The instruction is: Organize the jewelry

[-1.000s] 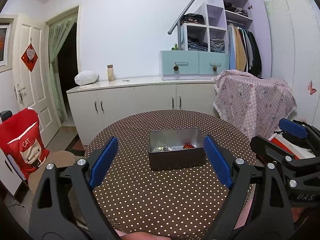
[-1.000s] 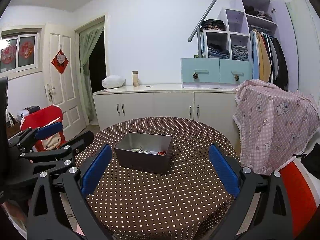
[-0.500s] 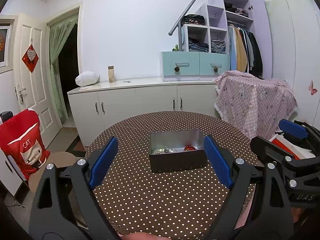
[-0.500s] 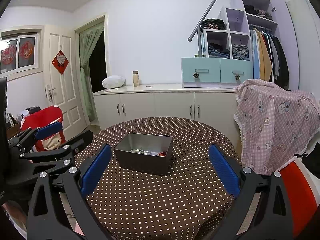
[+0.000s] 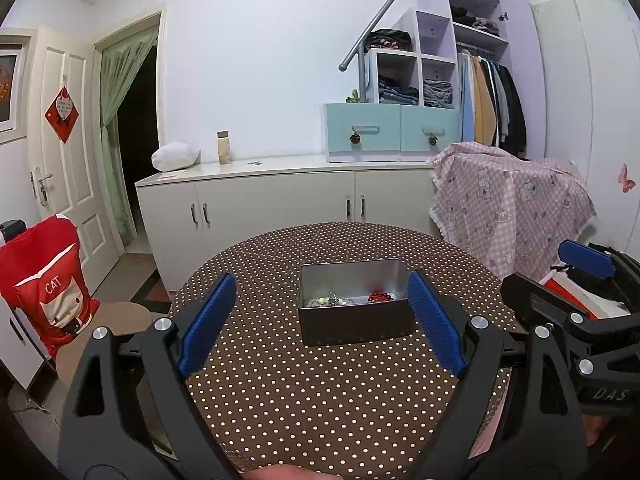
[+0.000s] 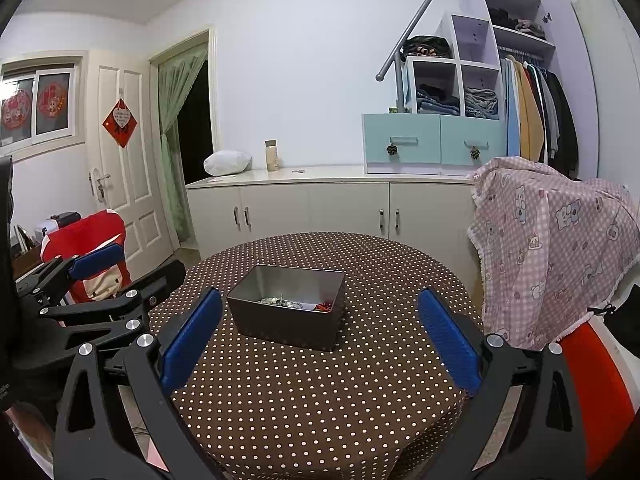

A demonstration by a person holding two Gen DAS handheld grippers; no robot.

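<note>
1. Left tongs (image 5: 322, 322) gape wide, holding nothing.
2. Right tongs (image 6: 320, 336) likewise spread wide, empty.
3. Metal tin (image 5: 356, 322) with jewelry (image 5: 346, 299) sits on the counter (image 5: 320, 392) ahead, between both tongs' blue pads.

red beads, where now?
Inside the metal tin at its right end, red beads beside the pale jewelry, mid-table; also seen in right wrist view.

We see a home bedroom: an open wardrobe (image 6: 532, 116) of hanging clothes, white cabinets (image 6: 320, 212), a polka-dot table (image 6: 320, 392).
</note>
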